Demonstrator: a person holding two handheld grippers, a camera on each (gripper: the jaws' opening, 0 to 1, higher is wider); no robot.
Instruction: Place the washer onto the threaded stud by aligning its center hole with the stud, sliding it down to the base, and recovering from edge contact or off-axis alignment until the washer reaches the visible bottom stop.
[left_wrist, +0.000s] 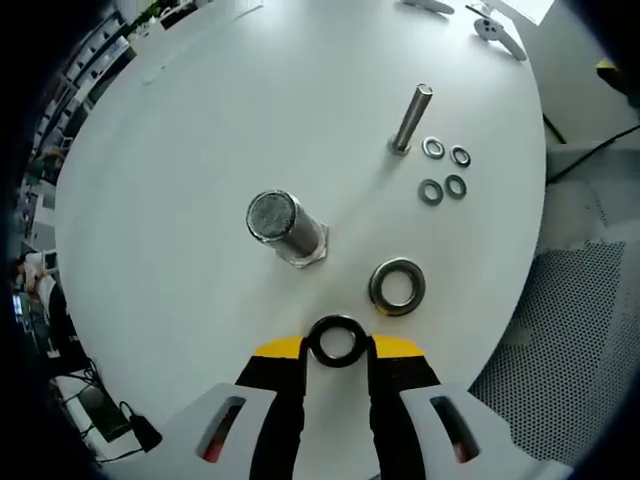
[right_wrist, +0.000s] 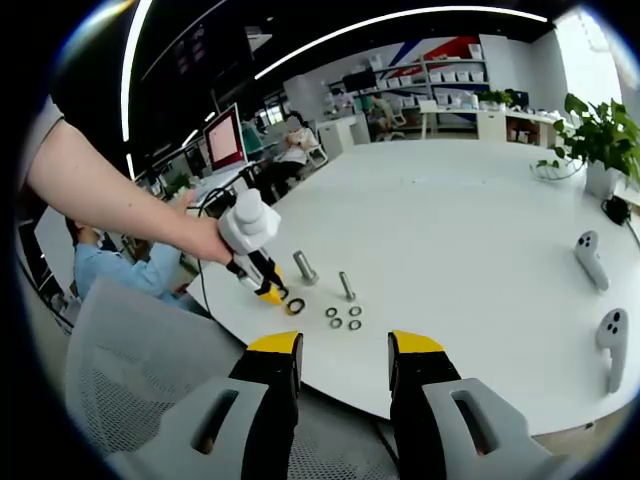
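A dark ring washer (left_wrist: 337, 323) is pinched upright between the yellow-tipped jaws of my left gripper (left_wrist: 337, 346), just above the white table. The thick threaded stud (left_wrist: 285, 228) stands on its hex base a short way ahead and to the left, apart from the washer. A second large washer (left_wrist: 397, 286) lies flat beside the stud. In the right gripper view, a person's hand holds the left gripper (right_wrist: 262, 270) next to the stud (right_wrist: 305, 267). My right gripper (right_wrist: 343, 365) hangs open off the table's near edge, holding nothing.
A thin bolt (left_wrist: 410, 118) stands farther back with several small washers (left_wrist: 445, 170) beside it. Two white controllers (right_wrist: 590, 255) lie on the round table (right_wrist: 480, 220) at the right, near a potted plant (right_wrist: 600, 140). A grey mesh chair (right_wrist: 130, 380) sits below the table edge.
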